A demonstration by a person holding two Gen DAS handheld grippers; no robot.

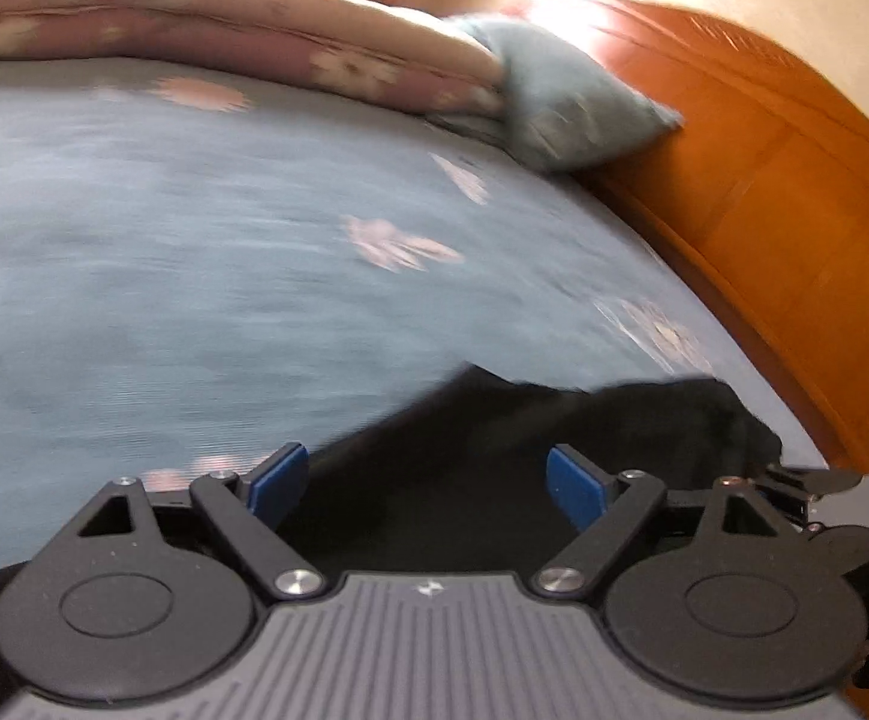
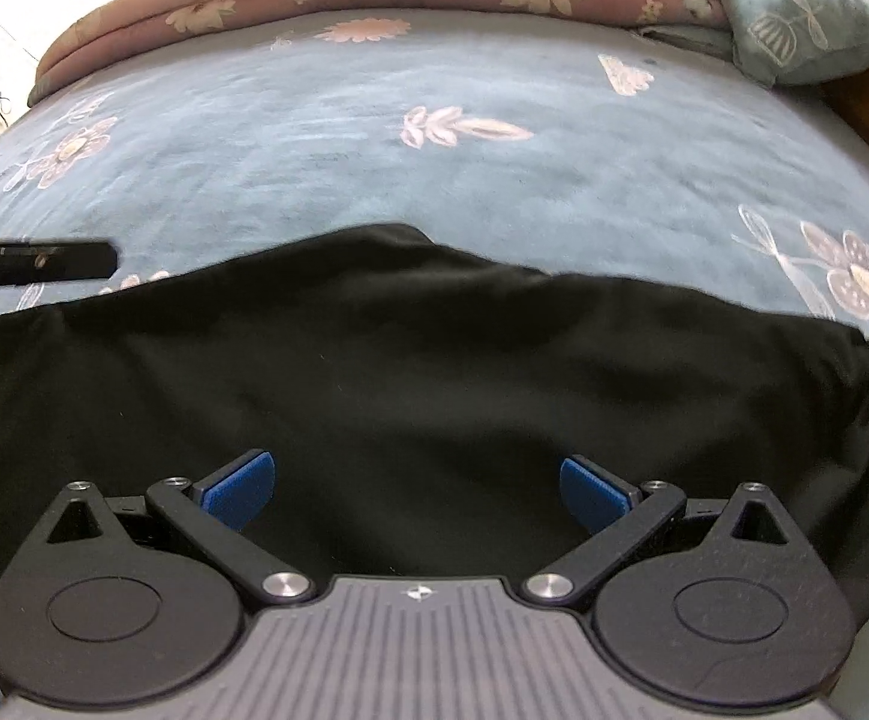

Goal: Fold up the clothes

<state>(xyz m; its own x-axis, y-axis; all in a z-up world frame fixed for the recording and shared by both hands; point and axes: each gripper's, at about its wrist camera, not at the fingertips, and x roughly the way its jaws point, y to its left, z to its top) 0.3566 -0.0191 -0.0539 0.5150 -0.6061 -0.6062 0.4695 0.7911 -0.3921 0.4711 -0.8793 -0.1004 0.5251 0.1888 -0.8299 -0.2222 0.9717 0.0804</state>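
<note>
On the bed (image 2: pixel 374 138), black garment (image 2: pixel 410 372) lies near edge, bunched toward 12 o'clock. Both grippers, left (image 1: pixel 428 483) and right (image 2: pixel 416 492), gape wide, empty. Limp, light, probably thin; grab an edge.

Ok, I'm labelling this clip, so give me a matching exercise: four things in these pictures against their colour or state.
Things:
1. garment
2. bedsheet
3. headboard
4. right claw

Colour or state:
A. orange wood
B. open, nothing gripped
C. black, spread flat
D. blue with pale flowers

Pairs: 1-C, 2-D, 3-A, 4-B
</note>
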